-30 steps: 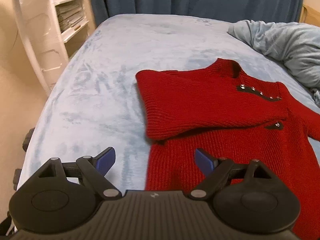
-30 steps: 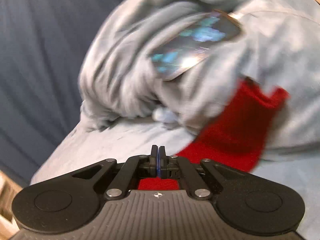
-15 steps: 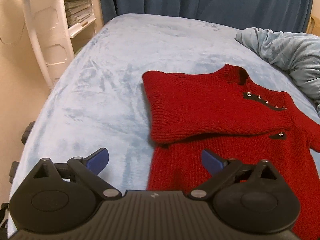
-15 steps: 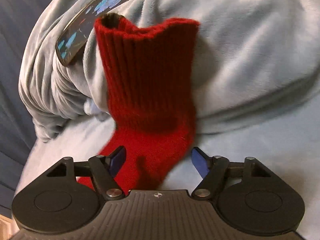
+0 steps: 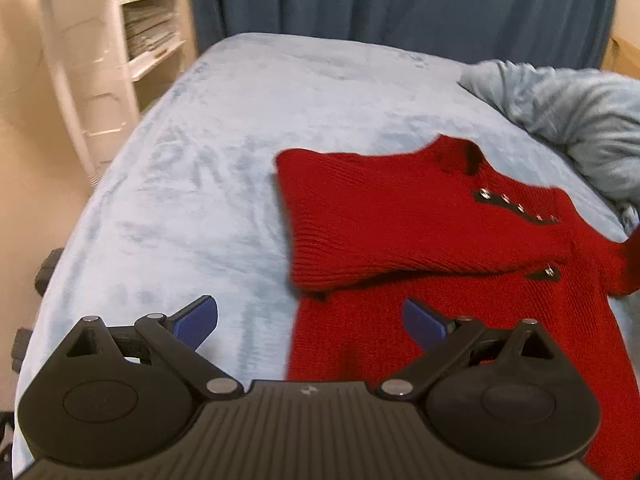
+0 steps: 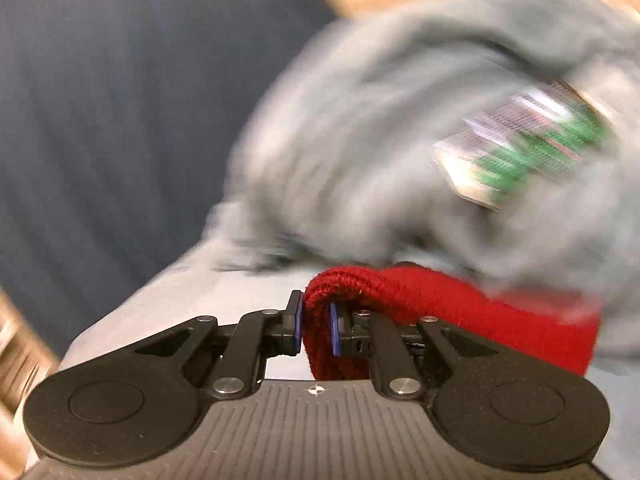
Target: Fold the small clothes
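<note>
A small red knitted sweater lies flat on the pale blue bed, one sleeve folded across its chest and snap buttons along the shoulder. My left gripper hovers wide open over the sweater's lower left edge, with nothing between its fingers. In the right wrist view the other red sleeve is bunched between the blue pads of my right gripper, whose jaws are closing and pinching a fold of it. This view is motion-blurred. That sleeve's raised end shows at the right edge of the left view.
A crumpled grey-blue blanket is heaped at the bed's right side, with a lit phone-like screen lying on it. A white fan stand and shelves are left of the bed. A dark blue curtain hangs behind.
My right gripper went from shut to open around the upright red sleeve, then clamped onto it and swung, blurring the view. The left gripper opened a little wider and stayed roughly in place.
</note>
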The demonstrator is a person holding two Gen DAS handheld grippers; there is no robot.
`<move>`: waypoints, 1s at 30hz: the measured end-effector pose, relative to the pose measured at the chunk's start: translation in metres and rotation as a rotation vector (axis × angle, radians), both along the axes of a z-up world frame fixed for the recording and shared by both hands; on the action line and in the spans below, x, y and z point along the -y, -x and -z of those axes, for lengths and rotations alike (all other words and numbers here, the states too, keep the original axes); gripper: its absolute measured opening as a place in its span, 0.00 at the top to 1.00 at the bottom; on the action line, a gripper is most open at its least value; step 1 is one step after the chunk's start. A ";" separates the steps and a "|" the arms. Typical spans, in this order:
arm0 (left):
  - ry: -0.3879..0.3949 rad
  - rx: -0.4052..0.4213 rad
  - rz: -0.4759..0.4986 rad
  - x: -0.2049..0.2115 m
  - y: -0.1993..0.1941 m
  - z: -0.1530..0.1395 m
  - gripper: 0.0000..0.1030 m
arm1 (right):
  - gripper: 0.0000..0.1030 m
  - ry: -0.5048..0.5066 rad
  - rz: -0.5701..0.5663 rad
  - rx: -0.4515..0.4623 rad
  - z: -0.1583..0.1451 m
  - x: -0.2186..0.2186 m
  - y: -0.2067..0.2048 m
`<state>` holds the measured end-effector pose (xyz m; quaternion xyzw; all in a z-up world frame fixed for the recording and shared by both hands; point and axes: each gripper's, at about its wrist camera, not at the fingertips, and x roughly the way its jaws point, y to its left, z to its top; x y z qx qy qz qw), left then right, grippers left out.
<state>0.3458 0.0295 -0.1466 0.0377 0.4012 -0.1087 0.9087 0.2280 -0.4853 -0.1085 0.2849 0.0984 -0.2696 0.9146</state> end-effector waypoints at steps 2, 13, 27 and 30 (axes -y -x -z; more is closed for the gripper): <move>0.011 -0.007 -0.042 -0.012 -0.003 -0.002 0.03 | 0.87 0.126 -0.135 0.018 -0.022 -0.044 -0.032; 0.025 -0.032 -0.111 -0.044 -0.006 0.008 0.03 | 0.29 0.557 -0.831 -0.355 0.089 -0.273 -0.076; -0.018 -0.032 -0.018 -0.008 0.005 0.023 0.03 | 0.24 0.110 -0.484 -0.403 0.074 -0.131 0.021; -0.052 -0.070 0.013 -0.013 0.035 0.032 0.03 | 0.24 0.081 -0.514 -0.450 0.079 -0.141 0.062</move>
